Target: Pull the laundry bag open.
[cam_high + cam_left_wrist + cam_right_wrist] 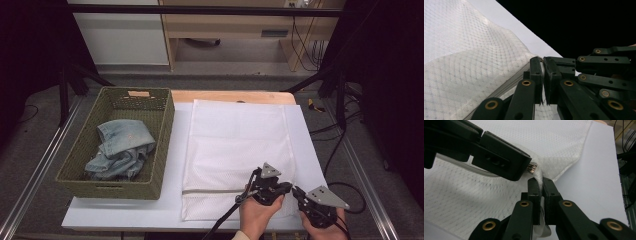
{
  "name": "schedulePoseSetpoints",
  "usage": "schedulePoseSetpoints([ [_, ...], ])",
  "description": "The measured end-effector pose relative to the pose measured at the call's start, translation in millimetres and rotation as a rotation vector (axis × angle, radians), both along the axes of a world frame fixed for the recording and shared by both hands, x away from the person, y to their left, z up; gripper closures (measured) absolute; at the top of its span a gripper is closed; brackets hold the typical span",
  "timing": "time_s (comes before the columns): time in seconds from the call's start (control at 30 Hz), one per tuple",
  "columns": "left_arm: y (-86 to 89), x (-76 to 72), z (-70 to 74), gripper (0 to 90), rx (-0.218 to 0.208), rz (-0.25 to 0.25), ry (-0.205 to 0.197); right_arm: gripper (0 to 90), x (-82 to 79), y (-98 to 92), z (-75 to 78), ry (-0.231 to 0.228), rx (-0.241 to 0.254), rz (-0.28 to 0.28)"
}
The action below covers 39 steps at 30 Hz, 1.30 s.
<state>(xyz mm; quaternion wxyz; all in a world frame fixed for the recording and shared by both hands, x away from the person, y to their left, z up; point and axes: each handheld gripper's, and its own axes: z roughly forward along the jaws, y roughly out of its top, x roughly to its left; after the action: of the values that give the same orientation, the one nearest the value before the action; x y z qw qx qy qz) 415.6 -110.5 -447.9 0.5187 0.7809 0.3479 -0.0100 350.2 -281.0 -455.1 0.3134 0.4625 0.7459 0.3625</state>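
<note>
A white mesh laundry bag (235, 140) lies flat on a white board (311, 150). Its zipper (215, 190) runs across near the front edge. At the bag's right edge my two grippers meet tip to tip. My left gripper (286, 187) is shut on the small metal zipper pull (532, 168); in its own view the jaws (543, 65) pinch together at the zipper's end (506, 82). My right gripper (296, 191) is shut on a fold of the bag's mesh (539, 176) right beside the pull, lifting it slightly.
A woven green basket (165, 145) stands left of the bag with crumpled blue jeans (122, 147) inside. The wooden table edge (230, 96) shows beyond the bag. Cables trail from both grippers at the front right, and metal rails run along both sides.
</note>
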Motion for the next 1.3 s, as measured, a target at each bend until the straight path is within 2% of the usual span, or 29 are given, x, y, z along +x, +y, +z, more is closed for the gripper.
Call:
schedulePoseSetpoints([
  [0.17, -0.9, -1.6, -0.2, 86.7, -0.013, 0.015, 0.005, 86.3, -0.7, -1.2, 1.3, 0.005, 0.009, -0.006],
  [0.33, -1.2, -2.9, -1.5, 86.8, -0.014, 0.026, 0.005, 86.5, -0.4, -0.5, 1.9, 0.008, -0.004, -0.008],
  [0.53, -1.4, -2.7, -6.6, 86.8, 0.01, 0.047, -0.004, 87.0, -0.1, -1.1, 0.6, 0.029, -0.011, -0.024],
  [0.73, 2.7, -0.3, -14.4, 86.8, 0.003, 0.067, 0.019, 87.1, 0.8, -3.6, -1.3, 0.048, 0.001, -0.025],
  [0.77, 2.1, -2.1, -14.3, 86.8, 0.029, 0.07, -0.016, 87.1, 1.0, -3.1, -1.3, 0.052, -0.002, -0.024],
  [0.8, 1.3, -3.5, -14.0, 86.8, 0.042, 0.073, -0.033, 87.1, 1.1, -2.6, -1.3, 0.053, -0.004, -0.023],
  [1.1, 5.6, -7.7, -15.7, 86.8, 0.068, 0.087, -0.076, 87.1, -0.3, -3.3, -0.9, 0.059, 0.013, -0.015],
  [1.2, 10.5, -6.0, -19.2, 86.8, 0.061, 0.091, -0.054, 87.0, 0.0, -3.0, -1.7, 0.064, 0.011, -0.01],
  [1.3, 12.7, -5.5, -19.0, 86.8, 0.071, 0.093, -0.066, 87.0, -0.1, -3.4, -1.5, 0.066, 0.023, -0.014],
])
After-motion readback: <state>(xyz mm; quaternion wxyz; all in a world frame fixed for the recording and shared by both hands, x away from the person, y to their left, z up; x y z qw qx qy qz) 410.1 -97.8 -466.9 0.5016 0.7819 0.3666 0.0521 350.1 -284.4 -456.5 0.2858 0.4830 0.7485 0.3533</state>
